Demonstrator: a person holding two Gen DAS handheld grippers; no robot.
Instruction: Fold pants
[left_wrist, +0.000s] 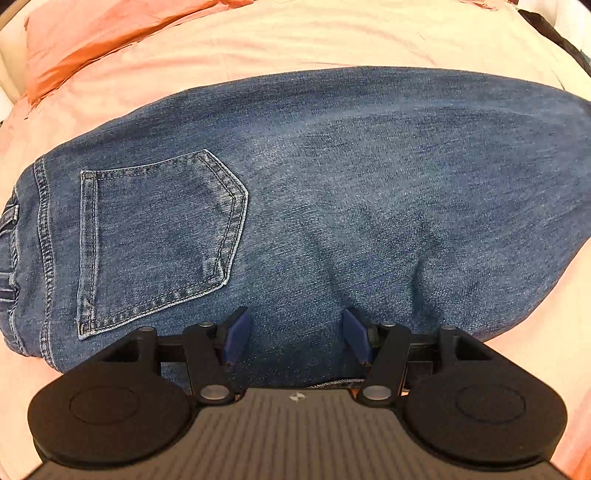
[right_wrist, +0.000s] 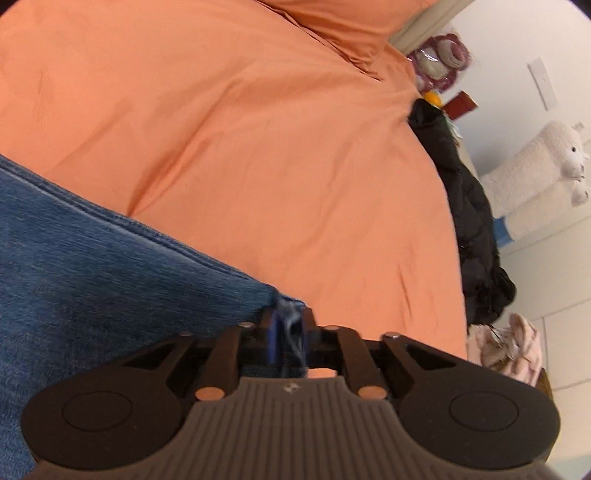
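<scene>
Blue denim pants (left_wrist: 314, 192) lie flat across the bed, back pocket (left_wrist: 159, 236) up and the waistband at the left edge. My left gripper (left_wrist: 295, 334) points down just over the near edge of the seat. It is open wide, its blue pads (left_wrist: 236, 334) apart with only flat denim below them. In the right wrist view a pant leg (right_wrist: 110, 266) runs in from the left and ends at a frayed hem (right_wrist: 290, 317). My right gripper (right_wrist: 289, 332) has its jaws a narrow way apart, and the hem corner sits loosely between the pads.
The bed is covered by an orange sheet (right_wrist: 258, 147), with an orange pillow (right_wrist: 351, 26) at its head. A black jacket (right_wrist: 469, 206) hangs over the bed's right edge. White plush toys (right_wrist: 535, 173) and a pale bundle (right_wrist: 513, 347) lie on the floor beyond.
</scene>
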